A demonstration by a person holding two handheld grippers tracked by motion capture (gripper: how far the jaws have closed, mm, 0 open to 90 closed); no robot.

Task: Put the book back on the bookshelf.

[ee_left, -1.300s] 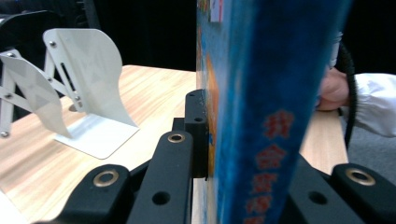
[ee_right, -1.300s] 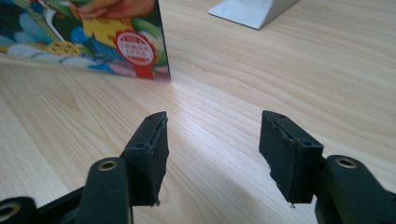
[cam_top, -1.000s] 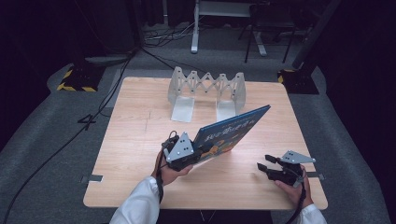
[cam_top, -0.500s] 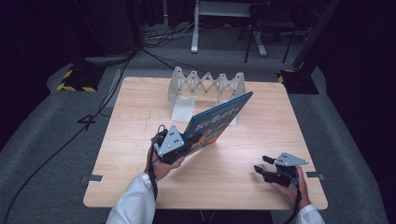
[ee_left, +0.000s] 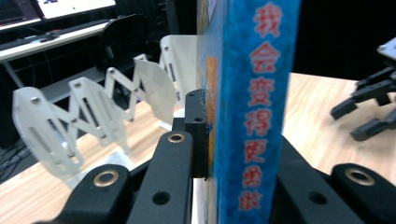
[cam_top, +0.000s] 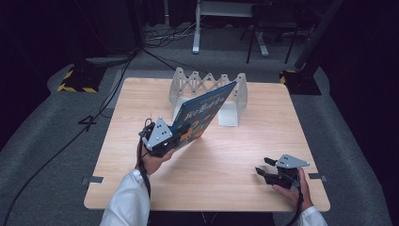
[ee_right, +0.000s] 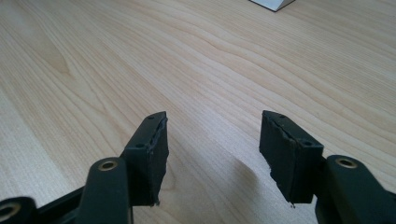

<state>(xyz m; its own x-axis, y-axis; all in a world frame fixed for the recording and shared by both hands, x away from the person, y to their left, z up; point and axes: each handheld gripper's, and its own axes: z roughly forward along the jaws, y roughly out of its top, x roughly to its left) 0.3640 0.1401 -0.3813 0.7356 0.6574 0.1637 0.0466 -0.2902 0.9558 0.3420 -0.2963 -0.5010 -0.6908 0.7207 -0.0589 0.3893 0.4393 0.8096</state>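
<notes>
A blue picture book [cam_top: 203, 110] with red characters on its spine [ee_left: 254, 107] is lifted off the table, tilted up toward the white accordion rack [cam_top: 207, 89]. My left gripper [cam_top: 164, 139] is shut on the book's lower corner, its jaws pressed on both covers [ee_left: 205, 135]. The rack [ee_left: 88, 112] stands just beyond and left of the book. My right gripper [cam_top: 264, 168] rests open near the table's front right, low over bare wood [ee_right: 212, 140], holding nothing. It also appears far right in the left gripper view [ee_left: 369, 105].
The wooden table [cam_top: 141, 103] has open room at left and centre. A corner of the rack's white base [ee_right: 273, 3] shows at the top of the right gripper view. Cables and stands [cam_top: 75, 77] lie on the dark floor around the table.
My left gripper has carried the book leftward and farther toward the rack, raising its far end over the rack's slots. The right gripper drifted slightly left and stays open.
</notes>
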